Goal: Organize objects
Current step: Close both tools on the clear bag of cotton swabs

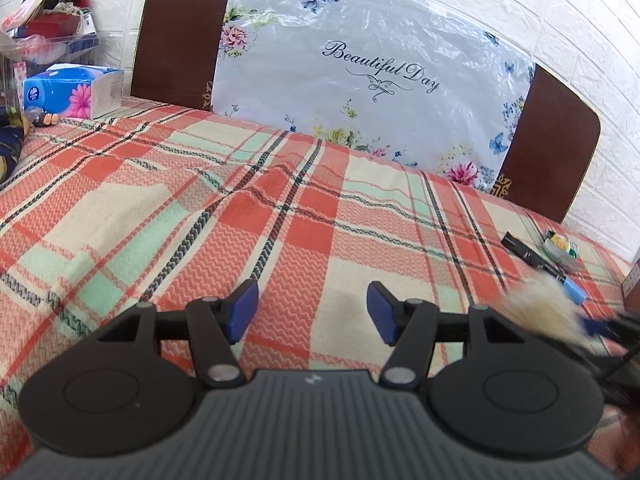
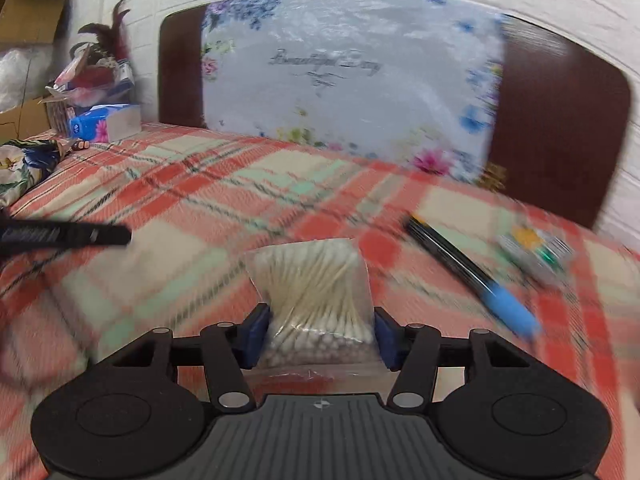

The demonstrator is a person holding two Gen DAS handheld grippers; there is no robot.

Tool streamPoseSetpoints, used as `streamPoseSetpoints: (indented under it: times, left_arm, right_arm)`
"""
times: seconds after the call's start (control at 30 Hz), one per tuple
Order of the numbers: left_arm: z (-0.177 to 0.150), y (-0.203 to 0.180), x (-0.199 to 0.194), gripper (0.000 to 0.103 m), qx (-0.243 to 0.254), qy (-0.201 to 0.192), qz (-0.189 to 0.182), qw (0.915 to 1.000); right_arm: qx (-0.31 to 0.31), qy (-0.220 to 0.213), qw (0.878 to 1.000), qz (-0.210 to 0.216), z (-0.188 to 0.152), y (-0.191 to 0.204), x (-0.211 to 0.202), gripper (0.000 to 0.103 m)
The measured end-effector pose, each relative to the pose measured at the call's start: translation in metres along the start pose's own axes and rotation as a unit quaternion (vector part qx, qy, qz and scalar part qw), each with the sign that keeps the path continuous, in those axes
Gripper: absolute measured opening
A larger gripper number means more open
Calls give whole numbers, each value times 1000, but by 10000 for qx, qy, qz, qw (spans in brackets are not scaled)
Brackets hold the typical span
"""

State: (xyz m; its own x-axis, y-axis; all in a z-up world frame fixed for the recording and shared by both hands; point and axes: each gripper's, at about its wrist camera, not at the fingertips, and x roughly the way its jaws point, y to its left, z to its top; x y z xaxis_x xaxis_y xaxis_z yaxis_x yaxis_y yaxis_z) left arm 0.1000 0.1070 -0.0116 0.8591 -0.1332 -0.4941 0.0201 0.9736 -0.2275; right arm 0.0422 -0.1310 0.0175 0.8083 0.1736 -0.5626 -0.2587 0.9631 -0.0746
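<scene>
My right gripper (image 2: 320, 334) is shut on a clear bag of cotton swabs (image 2: 312, 284) and holds it over the plaid bedspread (image 2: 180, 184). A black pen with a blue cap (image 2: 472, 274) lies to its right, and a small green and yellow packet (image 2: 534, 250) lies beyond the pen. My left gripper (image 1: 310, 312) is open and empty above the bedspread (image 1: 200, 208). In the left wrist view the swab bag (image 1: 540, 308) shows blurred at the right, with the pen (image 1: 536, 260) and the packet (image 1: 562, 246) behind it.
A dark wooden headboard (image 1: 176, 36) with a floral plastic-wrapped panel (image 1: 360, 80) stands at the back. A blue tissue pack (image 1: 72, 90) and a cluttered clear box (image 1: 44, 36) sit at the far left. A black object (image 2: 64, 234) reaches in from the left in the right wrist view.
</scene>
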Motion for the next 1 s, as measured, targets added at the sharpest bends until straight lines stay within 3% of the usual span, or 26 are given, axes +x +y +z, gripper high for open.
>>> streamPoseSetpoints:
  times: [0.17,0.27,0.3,0.47,0.6,0.7,0.8,0.87,1.0]
  left_arm:
    - [1,-7,1,66,227,127,107,9996]
    - [4,-11,1,67,367,260,114,9989]
    - [5,-10,1,67,364,312,112,9988]
    - [27,4,-8,66,254,461,509,9973]
    - [67,28,-46,66,382,63,1127,9929]
    - [100,48,-89,67,584,-427,1662,9834]
    - [129,64,-125,67,639,-611,2201,9715]
    - [139,62,-142,66,533,-580,2134,9738]
    - [122,9,-142,66,877,-273,1326,9869]
  right_arm:
    - [382,150,9925,-1152,-53,-34,-67,56]
    - [923,182,9796,-1773,-78,-62,-102,77]
    - [1115,156,9763,-1850,-86,-70,-112,76]
    - [1662,-63,9667,-1944,-111,-85,-138,78]
    - [1873,-255,9656,-1783,-118,-88,-140,79]
    - [1977,-346,9658,-1642,-120,-93,-140,80]
    - [2093,-498,9648,-1514,-123,-99,-147,80]
    - [2187,-594,9638,-1407,-126,-103,-150,80]
    - [2257,-604,9636,-1297,-126,-103,-149,81]
